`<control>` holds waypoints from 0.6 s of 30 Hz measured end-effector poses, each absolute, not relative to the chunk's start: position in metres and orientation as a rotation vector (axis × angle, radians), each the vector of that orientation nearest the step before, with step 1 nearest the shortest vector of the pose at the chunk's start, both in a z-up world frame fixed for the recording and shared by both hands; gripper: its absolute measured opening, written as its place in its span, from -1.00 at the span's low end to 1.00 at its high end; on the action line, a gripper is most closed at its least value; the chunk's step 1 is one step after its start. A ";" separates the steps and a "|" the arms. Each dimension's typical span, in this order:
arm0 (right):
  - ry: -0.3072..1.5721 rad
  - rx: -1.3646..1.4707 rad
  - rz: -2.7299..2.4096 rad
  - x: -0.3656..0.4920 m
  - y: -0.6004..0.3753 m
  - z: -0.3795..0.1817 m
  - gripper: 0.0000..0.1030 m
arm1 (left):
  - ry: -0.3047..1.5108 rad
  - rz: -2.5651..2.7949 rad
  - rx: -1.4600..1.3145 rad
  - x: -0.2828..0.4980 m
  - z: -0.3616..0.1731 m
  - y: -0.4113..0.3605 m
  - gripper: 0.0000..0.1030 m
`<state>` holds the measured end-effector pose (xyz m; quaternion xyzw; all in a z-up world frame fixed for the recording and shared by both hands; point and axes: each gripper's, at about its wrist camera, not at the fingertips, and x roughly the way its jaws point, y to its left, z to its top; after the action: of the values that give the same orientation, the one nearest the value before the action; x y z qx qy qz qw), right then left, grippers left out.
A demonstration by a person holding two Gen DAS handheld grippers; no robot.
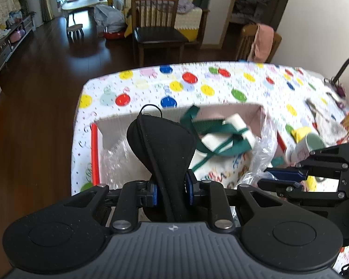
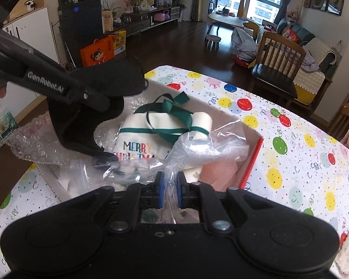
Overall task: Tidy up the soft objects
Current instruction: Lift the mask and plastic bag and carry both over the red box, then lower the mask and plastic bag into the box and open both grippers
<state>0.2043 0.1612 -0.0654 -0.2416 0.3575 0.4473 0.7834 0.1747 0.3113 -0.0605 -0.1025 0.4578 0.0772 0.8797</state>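
My left gripper (image 1: 172,191) is shut on a black sleep mask (image 1: 160,144), which hangs above an open cardboard box (image 1: 111,127) with red edges. A white cloth bag (image 1: 221,169) with green ribbons lies inside the box; it reads "MERRY CHRISTMAS" in the right wrist view (image 2: 139,139). My right gripper (image 2: 169,190) is shut on a clear plastic bag (image 2: 197,146) that drapes over the box's near side. The right wrist view shows the left gripper (image 2: 104,104) at upper left, with the mask (image 2: 81,121) drooping from it. The left wrist view shows the right gripper (image 1: 267,176) at the right.
The box (image 2: 253,160) stands on a table under a polka-dot cloth (image 2: 290,162). Bubble wrap (image 2: 28,139) lines the box's left side. A mug (image 1: 309,144) and small items lie to the right of the box. Wooden chairs (image 1: 156,30) stand beyond the table's far edge.
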 end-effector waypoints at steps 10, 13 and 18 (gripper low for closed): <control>0.769 -0.538 0.949 0.189 0.164 -0.073 -0.74 | 1.020 0.148 -0.183 0.167 -0.084 0.304 -0.58; 0.785 -0.518 0.937 0.193 0.163 -0.072 -0.70 | 1.028 0.146 -0.188 0.164 -0.088 0.305 -0.57; 0.808 -0.496 0.931 0.193 0.158 -0.071 -0.58 | 1.030 0.150 -0.208 0.162 -0.091 0.307 -0.46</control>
<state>0.1926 0.1583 -0.0709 -0.2301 0.3747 0.4319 0.7874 0.1616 0.3074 -0.0908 -0.0991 0.4910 0.0718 0.8625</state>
